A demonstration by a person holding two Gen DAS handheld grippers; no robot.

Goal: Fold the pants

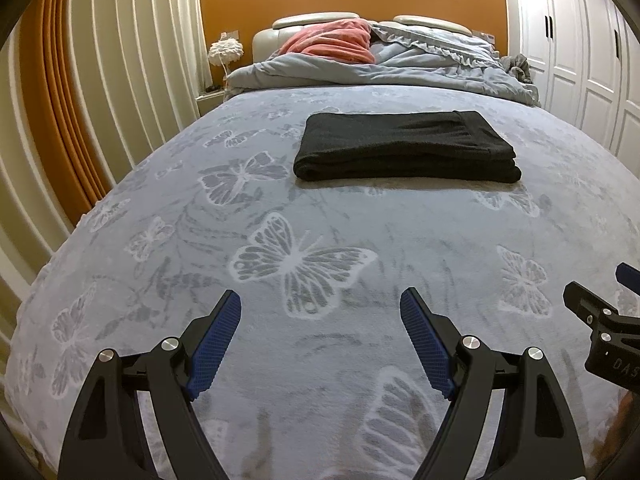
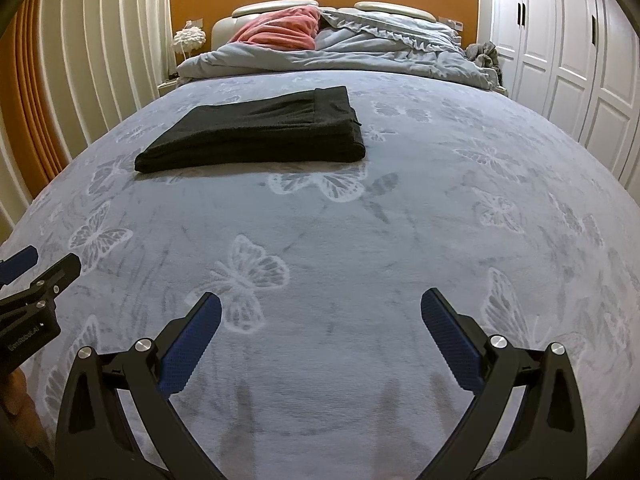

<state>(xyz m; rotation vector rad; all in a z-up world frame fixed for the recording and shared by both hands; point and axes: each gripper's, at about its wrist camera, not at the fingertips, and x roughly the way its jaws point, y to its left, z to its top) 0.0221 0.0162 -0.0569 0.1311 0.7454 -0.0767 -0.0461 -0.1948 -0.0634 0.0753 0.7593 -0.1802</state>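
Black pants lie folded into a flat rectangle on the grey butterfly bedspread, in the middle of the bed; in the right wrist view the pants sit up and to the left. My left gripper hangs open over bare bedspread, well short of the pants, nothing between its blue pads. My right gripper is likewise open and empty above the bedspread near the bed's foot. Each gripper shows at the edge of the other's view: right gripper, left gripper.
A rumpled light-blue duvet and a pink blanket are heaped at the headboard. White wardrobe doors stand on the right, pleated curtains on the left, and a small white lamp beside the bed.
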